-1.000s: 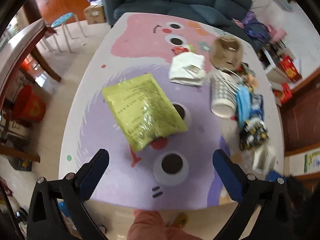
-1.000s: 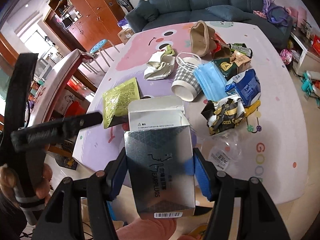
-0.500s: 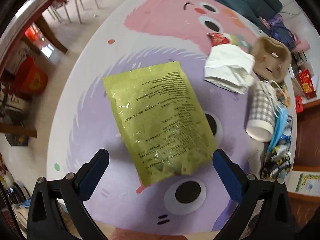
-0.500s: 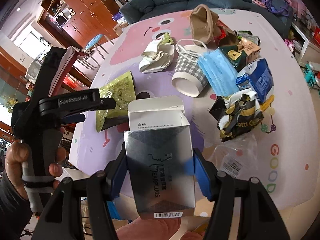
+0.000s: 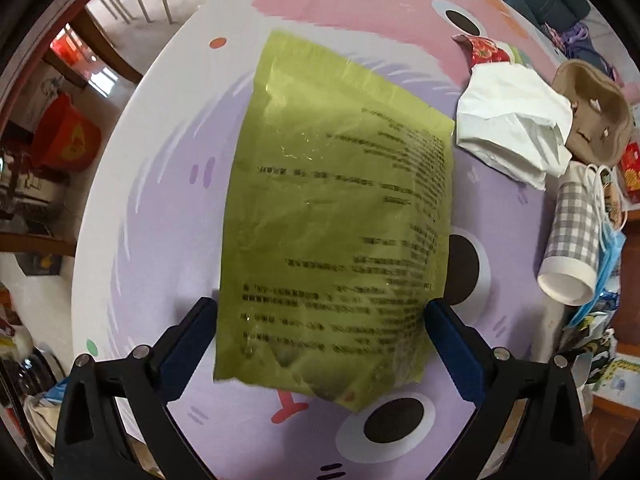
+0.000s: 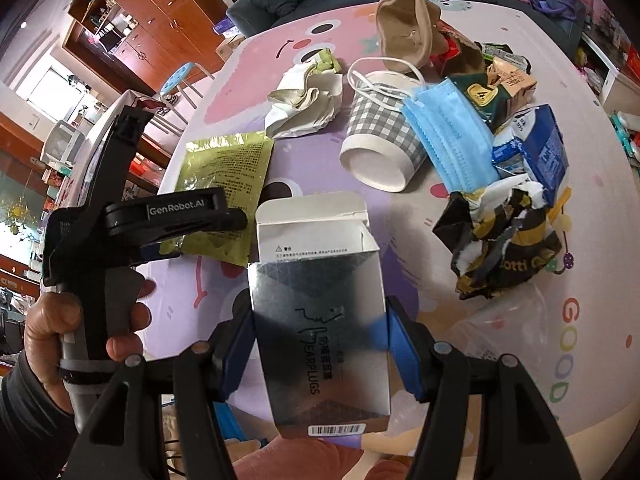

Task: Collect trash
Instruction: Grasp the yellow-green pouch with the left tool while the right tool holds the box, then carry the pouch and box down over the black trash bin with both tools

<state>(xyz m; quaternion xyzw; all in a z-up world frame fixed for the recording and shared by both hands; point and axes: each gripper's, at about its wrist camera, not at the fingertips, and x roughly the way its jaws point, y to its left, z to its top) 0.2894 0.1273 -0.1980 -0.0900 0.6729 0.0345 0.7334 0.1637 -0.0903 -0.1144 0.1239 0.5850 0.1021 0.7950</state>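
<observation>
Trash nearest the viewer: a silver earplug box [image 6: 320, 336], clamped upright between the pads of the right claw [image 6: 320, 332] above the table [image 6: 500, 380] edge. Beyond it, the left claw [image 5: 320, 320], jaws spread wide and gripping nothing, hangs directly over a flat green pouch [image 5: 340, 216] lying on the table; its fingertips [image 5: 200, 320] straddle the pouch's near end, and the long axis runs away from the claw. Farther off: crumpled white paper [image 6: 304, 104], a tipped checked cup [image 6: 380, 144], a blue mask [image 6: 448, 132], torn wrappers [image 6: 504, 244].
</observation>
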